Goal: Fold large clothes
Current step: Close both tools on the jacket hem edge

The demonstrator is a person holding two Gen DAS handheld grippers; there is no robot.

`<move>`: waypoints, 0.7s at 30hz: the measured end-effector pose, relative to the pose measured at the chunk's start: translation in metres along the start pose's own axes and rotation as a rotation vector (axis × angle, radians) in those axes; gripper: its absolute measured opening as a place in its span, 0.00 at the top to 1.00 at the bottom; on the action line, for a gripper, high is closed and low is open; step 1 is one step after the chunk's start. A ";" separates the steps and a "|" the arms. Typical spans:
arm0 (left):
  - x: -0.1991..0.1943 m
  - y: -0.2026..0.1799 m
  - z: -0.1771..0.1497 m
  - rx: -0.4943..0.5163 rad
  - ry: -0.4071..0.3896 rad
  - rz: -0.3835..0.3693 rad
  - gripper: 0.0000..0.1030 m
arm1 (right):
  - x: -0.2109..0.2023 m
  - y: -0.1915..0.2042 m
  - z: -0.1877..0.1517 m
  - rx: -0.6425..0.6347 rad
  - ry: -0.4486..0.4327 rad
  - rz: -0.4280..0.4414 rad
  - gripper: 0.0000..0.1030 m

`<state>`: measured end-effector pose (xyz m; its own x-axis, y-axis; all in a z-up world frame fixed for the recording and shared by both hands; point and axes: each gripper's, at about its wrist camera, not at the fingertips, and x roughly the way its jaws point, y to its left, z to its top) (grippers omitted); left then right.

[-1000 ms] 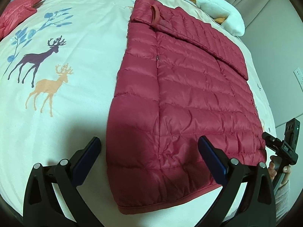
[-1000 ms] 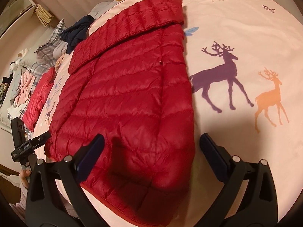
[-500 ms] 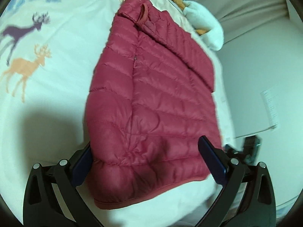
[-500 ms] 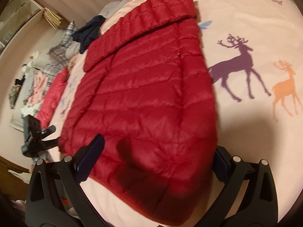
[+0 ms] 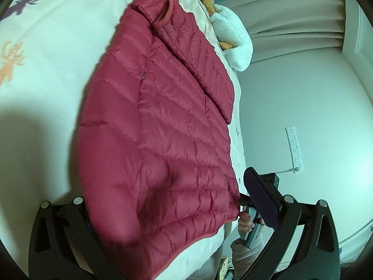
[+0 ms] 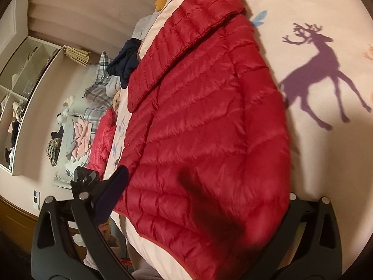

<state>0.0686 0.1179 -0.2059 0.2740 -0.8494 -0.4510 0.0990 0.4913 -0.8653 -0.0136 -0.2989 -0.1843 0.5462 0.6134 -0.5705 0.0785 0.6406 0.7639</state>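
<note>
A red quilted puffer jacket lies folded lengthwise on a white bedspread, collar end far, hem near. It also shows in the right wrist view. My left gripper is open, straddling the jacket's near hem corner; its left finger is hidden behind the puffy fabric, its right finger is beyond the jacket's edge. My right gripper is open around the other hem corner; its left finger shows, its right finger is hidden behind the jacket.
The bedspread has purple and orange deer prints. A white and orange plush lies at the bed's far end. Dark and plaid clothes, another red jacket and a shelf are beyond. A wall with a power strip is right.
Both grippers have moved forward and lower onto the jacket's hem corners. The jacket's near edge now bulges between the fingers and hides one finger of each.
</note>
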 end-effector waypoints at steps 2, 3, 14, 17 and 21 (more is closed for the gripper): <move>0.003 -0.003 0.000 0.005 0.004 0.003 0.01 | 0.003 0.002 0.000 -0.007 0.004 -0.008 0.02; 0.003 -0.004 -0.002 0.011 0.004 0.004 0.01 | 0.003 0.003 -0.001 -0.015 0.008 -0.011 0.02; -0.012 0.001 -0.025 0.042 0.023 0.068 0.01 | -0.018 -0.010 -0.023 -0.001 0.039 0.001 0.13; -0.014 0.006 -0.023 0.018 0.002 0.072 0.01 | -0.017 -0.007 -0.028 -0.017 0.036 -0.017 0.14; -0.008 0.004 -0.018 0.014 -0.026 0.112 0.09 | -0.013 -0.007 -0.028 -0.010 0.016 -0.041 0.24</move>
<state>0.0499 0.1237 -0.2094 0.3087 -0.7838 -0.5389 0.0795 0.5859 -0.8065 -0.0447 -0.2985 -0.1904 0.5291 0.5939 -0.6061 0.0921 0.6699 0.7368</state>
